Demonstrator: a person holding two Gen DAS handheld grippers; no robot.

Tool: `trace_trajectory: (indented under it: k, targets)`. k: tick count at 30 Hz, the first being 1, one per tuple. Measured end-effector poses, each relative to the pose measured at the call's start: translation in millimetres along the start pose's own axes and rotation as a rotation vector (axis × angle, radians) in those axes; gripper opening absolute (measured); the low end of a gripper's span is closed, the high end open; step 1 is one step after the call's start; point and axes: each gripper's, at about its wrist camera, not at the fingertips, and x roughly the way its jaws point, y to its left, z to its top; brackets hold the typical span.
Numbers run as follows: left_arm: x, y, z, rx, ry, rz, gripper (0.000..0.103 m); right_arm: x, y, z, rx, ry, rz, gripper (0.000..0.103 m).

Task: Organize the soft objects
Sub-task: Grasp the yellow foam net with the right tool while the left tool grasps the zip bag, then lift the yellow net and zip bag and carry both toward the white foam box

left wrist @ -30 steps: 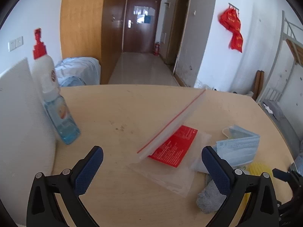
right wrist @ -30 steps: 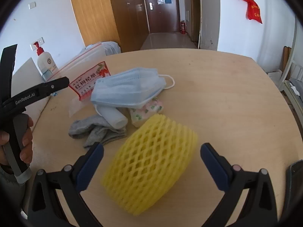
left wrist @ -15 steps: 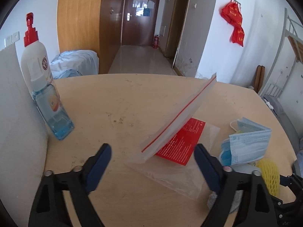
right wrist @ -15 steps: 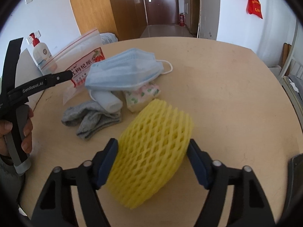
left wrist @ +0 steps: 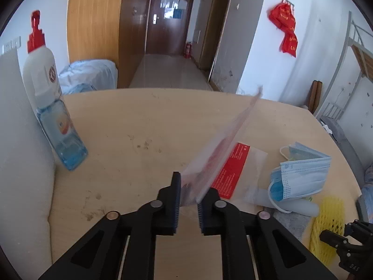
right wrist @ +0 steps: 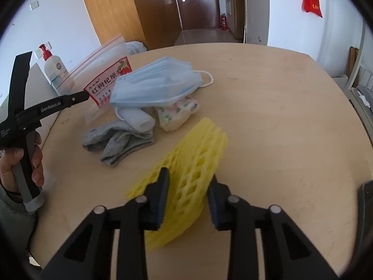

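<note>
Closing on bag and foam net

Closing its jaws, the left gripper [left wrist: 188,194] has the near edge of the clear zip bag [left wrist: 223,149] between its blue pads; the jaws stand narrow, and the bag's flap rises tilted up and away from them, blurred. The rest of the bag, with its red label, lies flat on the bench [left wrist: 139,121] just beyond. The right gripper [right wrist: 188,186] is also closing, its pads pressing both sides of the yellow foam net [right wrist: 193,163], which is squeezed flat between them near the bench's front edge. Behind the net, toward the middle of the bench, sits a heap: a grey sock [right wrist: 116,140], a white roll [right wrist: 137,119], a patterned tissue pack [right wrist: 178,114], and a blue mask [right wrist: 156,84] draped over the roll and pack. The bag stands at the heap's left. A pump bottle [left wrist: 50,98] with a red top stands at the left edge against a white board [left wrist: 21,163]. A hand [right wrist: 21,163] holds the left gripper's handle.
</note>
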Motion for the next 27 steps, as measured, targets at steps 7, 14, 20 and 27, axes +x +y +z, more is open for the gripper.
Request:
trace_trajectory:
  k: [7,14,20,27]
  targets:
    - [-12.9,-1.2,2.8,0.004,-0.044,-0.013,0.001,-2.8,2.4,-1.1,-0.007,-0.011,0.025,0.019]
    - [-18.5,-5.5,7.9,0.017,-0.074,-0.002,0.000,-3.8,5.1,-0.8,-0.017,-0.017,0.025,0.019]
    - [-25.1,-10.0,8.4,0.035,-0.097,0.003,0.000,-11.8,5.8,-2.2,-0.020,-0.052,0.037,0.018]
    - [-43.8,-11.8,11.6,0.045,-0.136,-0.009,0.000,-31.3,0.1,-0.8,-0.003,-0.101,0.036,0.018]
